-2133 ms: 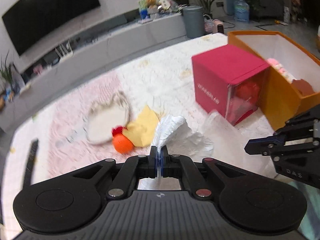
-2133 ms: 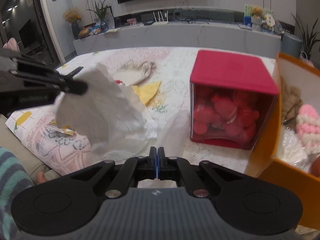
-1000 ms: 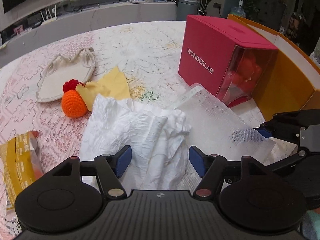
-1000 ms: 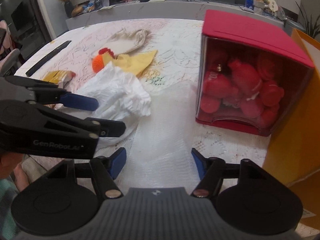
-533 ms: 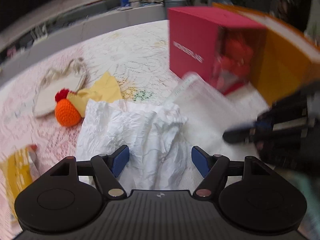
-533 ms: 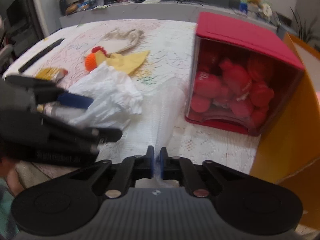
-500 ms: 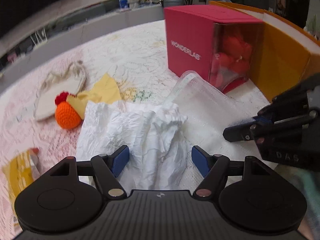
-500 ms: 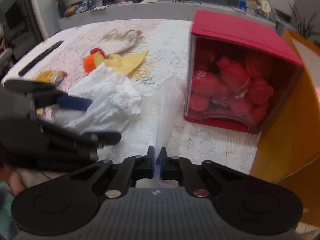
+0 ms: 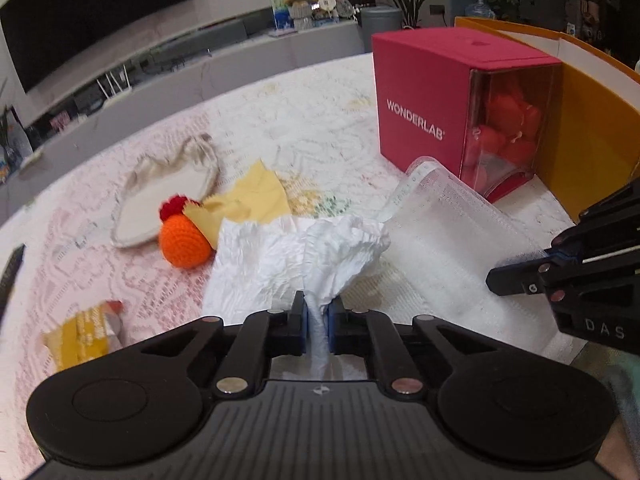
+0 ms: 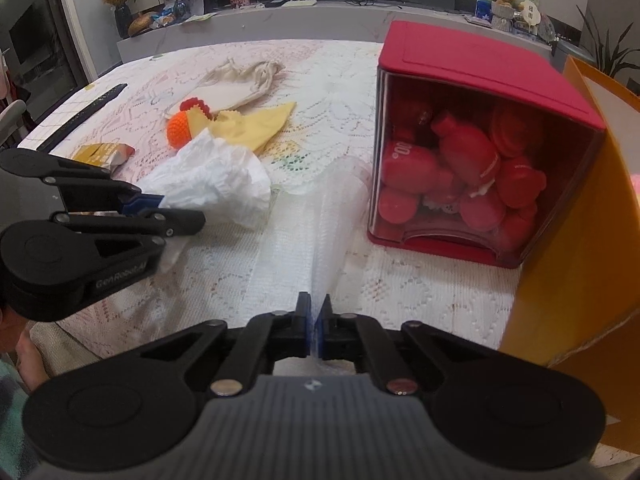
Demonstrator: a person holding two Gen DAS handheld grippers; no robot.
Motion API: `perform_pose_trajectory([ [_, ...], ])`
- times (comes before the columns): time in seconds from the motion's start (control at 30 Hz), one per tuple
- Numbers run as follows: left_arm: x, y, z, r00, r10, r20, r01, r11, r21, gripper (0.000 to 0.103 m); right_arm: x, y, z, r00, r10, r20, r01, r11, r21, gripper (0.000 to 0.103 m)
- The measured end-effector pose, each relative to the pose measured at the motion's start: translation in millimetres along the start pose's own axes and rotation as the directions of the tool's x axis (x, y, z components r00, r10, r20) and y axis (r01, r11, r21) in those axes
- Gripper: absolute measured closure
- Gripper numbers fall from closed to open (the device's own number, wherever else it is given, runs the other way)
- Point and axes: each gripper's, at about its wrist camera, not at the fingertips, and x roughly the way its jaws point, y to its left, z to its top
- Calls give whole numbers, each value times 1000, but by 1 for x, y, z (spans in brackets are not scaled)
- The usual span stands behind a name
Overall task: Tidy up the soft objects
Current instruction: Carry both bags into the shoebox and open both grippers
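Observation:
A crumpled white cloth lies on the lace tablecloth just ahead of me. My left gripper has its jaws closing, and its pads press a bunched fold of that cloth between them. To its right a thin see-through mesh sheet lies flat toward the red box. My right gripper is shut on the near edge of this mesh sheet. The right wrist view shows the left gripper low at the left, gripping the white cloth.
A red WONDERLAB box of red soft toys stands right of centre, against an open orange box. An orange crochet ball, a yellow cloth, a beige drawstring pouch and a snack packet lie left.
The left jaws, wide open half a second ago, have closed on a fold of the white cloth. The right jaws shut on the mesh sheet a little earlier and have stayed there.

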Motion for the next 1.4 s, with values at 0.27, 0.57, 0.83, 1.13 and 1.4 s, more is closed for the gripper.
perform_pose_trajectory([
  [0.27, -43, 9, 11, 997, 30, 77, -26, 998, -48, 93, -30, 3, -2, 994, 25, 109, -23, 999, -24, 103],
  [0.57, -105, 1, 9, 981, 32, 189, -5, 990, -140, 94, -70, 8, -10, 982, 21, 187, -15, 999, -37, 103],
  [0.83, -154, -9, 29, 968, 68, 242, -36, 990, -136, 94, -127, -6, -20, 969, -51, 243, 41, 998, 44, 103],
  [1.13, -183, -49, 77, 935, -132, 330, 164, 984, -71, 94, -203, -64, -34, 939, -172, 297, 128, 979, 162, 103],
  [1.4, -159, -114, 140, 905, -285, 317, 289, 957, 36, 94, -245, -125, -34, 912, -290, 289, 236, 949, 208, 103],
])
